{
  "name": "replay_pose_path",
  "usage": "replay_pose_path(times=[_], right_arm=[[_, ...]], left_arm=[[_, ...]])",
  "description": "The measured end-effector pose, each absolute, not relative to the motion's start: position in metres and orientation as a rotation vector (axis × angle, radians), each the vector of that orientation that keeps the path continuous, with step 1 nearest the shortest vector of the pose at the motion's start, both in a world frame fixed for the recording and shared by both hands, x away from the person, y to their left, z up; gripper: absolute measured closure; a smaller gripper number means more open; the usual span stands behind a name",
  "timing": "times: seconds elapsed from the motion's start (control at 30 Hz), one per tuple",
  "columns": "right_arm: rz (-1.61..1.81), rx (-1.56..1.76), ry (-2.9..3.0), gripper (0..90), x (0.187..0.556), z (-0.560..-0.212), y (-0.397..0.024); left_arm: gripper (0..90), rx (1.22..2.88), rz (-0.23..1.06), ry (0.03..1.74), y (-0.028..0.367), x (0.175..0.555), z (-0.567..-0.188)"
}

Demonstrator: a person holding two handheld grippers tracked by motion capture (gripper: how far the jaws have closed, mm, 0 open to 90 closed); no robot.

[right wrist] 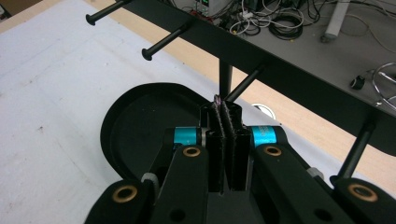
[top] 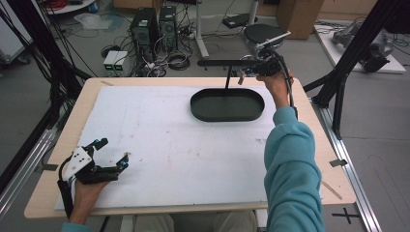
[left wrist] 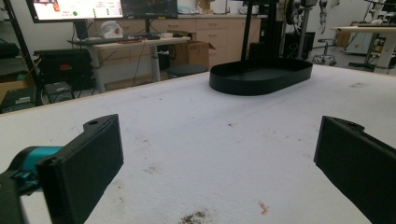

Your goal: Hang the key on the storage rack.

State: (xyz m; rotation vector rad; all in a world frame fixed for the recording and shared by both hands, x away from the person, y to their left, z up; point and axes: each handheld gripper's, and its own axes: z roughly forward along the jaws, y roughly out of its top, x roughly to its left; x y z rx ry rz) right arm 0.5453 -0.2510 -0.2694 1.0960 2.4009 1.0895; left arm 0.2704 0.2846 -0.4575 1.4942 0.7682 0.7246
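Purplish strand (right wrist: 217, 99), thin and barely showing, sits pinched at the very tips of the right gripper (right wrist: 223, 105), whose jaws are pressed together on it; we cannot tell what kind of item it is. It is held just in front of the rack (right wrist: 299, 79), close to the middle peg (right wrist: 243, 84) and above the black oval tray (top: 227, 118) in which the rack's post stands. We judge the step to be hanging the strand on that peg. To do it well we should keep the pinch firm, line the strand up with the peg's knobbed end, carry it past the knob and let go only once it bears on the shaft; the bite is small, so a slip would drop it into the tray. Right arm, in a teal sleeve, is stretched out to the far side of the table, gripper raised at bar height. Left gripper (top: 113, 151) rests on the white mat (top: 159, 145) near the front left corner, jaws wide apart with nothing between them
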Motion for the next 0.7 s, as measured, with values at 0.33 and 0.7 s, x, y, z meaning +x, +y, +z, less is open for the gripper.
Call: replay_pose_path(times=[0.33, 0.7], right_arm=[[1.099, 1.104, 2.385, 88.8, 0.5475, -0.2706, -0.2532], [1.127, 1.095, 2.362, 88.6, 0.5529, -0.2741, -0.2556]], left_arm=[[1.7, 1.494, 0.724, 0.768, 0.2845, 0.2703, -0.4575], [1.7, 1.494, 0.724, 0.768, 0.2846, 0.2703, -0.4575]])
